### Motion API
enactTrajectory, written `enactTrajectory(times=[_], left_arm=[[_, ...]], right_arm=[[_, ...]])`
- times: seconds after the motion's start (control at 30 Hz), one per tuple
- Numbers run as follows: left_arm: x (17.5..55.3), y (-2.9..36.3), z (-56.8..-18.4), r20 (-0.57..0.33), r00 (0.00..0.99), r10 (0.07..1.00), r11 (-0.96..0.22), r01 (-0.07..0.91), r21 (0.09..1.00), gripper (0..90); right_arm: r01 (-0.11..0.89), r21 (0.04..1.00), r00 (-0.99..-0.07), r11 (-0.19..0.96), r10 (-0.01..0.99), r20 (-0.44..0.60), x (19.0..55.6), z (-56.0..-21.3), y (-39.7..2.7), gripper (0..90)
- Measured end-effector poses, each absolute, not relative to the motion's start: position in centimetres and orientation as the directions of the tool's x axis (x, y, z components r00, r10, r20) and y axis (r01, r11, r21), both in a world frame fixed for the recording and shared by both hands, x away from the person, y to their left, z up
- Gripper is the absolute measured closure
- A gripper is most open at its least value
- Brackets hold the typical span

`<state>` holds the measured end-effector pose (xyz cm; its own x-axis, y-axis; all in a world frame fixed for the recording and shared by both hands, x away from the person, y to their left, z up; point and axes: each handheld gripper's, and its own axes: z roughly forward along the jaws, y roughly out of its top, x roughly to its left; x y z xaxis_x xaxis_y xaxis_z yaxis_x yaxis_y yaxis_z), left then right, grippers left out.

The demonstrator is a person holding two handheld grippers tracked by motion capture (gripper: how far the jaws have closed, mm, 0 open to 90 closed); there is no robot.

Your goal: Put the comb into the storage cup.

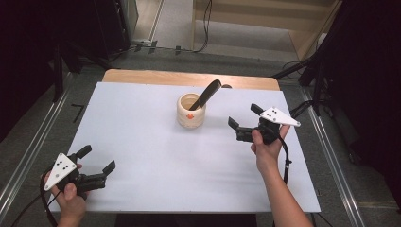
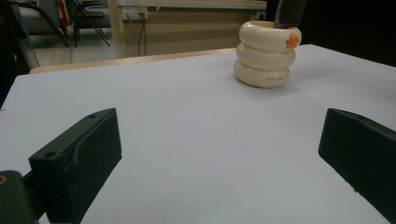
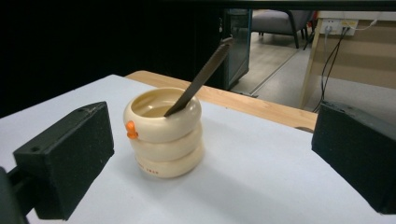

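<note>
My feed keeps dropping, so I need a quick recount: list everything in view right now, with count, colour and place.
Ringed cup: one, cream with a small orange knob, standing upright past the table's middle.
Dark utensil: one, black, standing in the cup, leaning over its rim.
Table: one, white top with a wooden far edge.
Left hand-held gripper: one, black with grey plate, near left corner, jaws open, holding nothing.
Right hand-held gripper: one, black with grey plate, right of the cup, jaws open, apart from it.
</note>
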<state>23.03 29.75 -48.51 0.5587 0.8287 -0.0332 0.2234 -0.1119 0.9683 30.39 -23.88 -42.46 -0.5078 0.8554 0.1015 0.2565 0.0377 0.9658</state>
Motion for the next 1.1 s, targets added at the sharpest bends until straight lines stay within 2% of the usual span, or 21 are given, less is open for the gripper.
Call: enactTrajectory(times=[0.57, 1.1], left_arm=[[23.0, 29.7, -48.5, -0.032, 0.56, 0.828, -0.115, 0.224, 0.968, 0.0], [23.0, 29.8, -48.5, -0.032, 0.566, 0.824, -0.113, 0.218, 0.969, 0.0]], right_arm=[[0.249, 0.967, -0.483, 0.059, 0.873, 0.071, 27.0, -44.1, -27.5, 0.0], [0.267, 0.963, -0.431, 0.03, 0.897, 0.092, 24.2, -46.1, -30.9, 0.0]])
